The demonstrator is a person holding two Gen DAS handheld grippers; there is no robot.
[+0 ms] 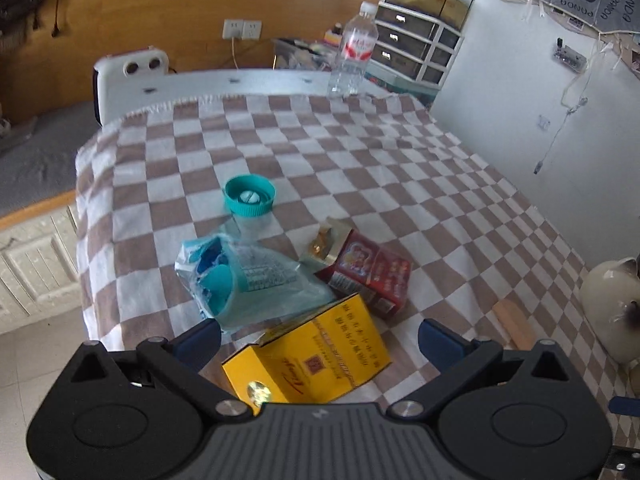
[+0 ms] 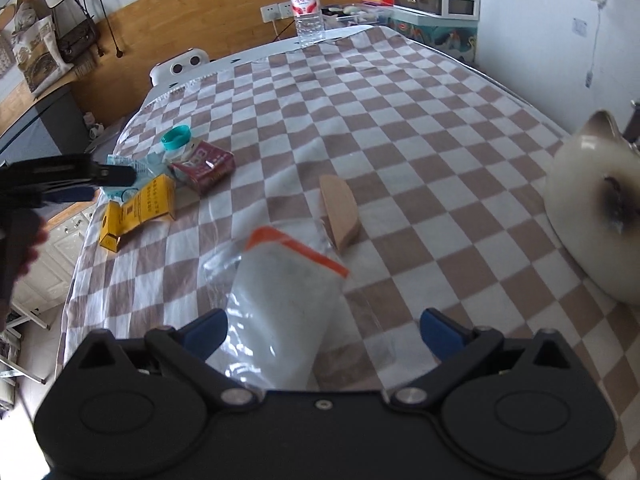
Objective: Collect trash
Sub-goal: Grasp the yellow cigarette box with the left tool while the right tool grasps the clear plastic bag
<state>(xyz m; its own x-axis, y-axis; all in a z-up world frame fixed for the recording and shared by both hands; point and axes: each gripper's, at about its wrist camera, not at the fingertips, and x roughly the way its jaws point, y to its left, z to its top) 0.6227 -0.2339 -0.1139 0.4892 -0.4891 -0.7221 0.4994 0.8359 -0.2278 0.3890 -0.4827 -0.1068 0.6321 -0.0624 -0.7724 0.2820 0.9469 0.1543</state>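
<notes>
A yellow carton (image 1: 316,360) lies on the checked tablecloth, right between the fingers of my left gripper (image 1: 320,340), which is open and not touching it. Beyond it lie a crumpled blue plastic wrapper (image 1: 244,276), a red packet (image 1: 368,276) and a teal cap (image 1: 250,195). My right gripper (image 2: 324,330) is open above a clear zip bag with an orange strip (image 2: 284,300). In the right wrist view the left gripper (image 2: 80,182) hovers over the yellow carton (image 2: 138,210), near the red packet (image 2: 206,166) and teal cap (image 2: 176,137).
A water bottle (image 1: 354,50) stands at the table's far edge. A wooden half-disc (image 2: 340,212) lies beside the zip bag. A white cat-shaped ceramic piece (image 2: 596,216) sits at the right. The tablecloth (image 2: 400,120) hangs over the left edge; drawers (image 1: 416,44) stand behind.
</notes>
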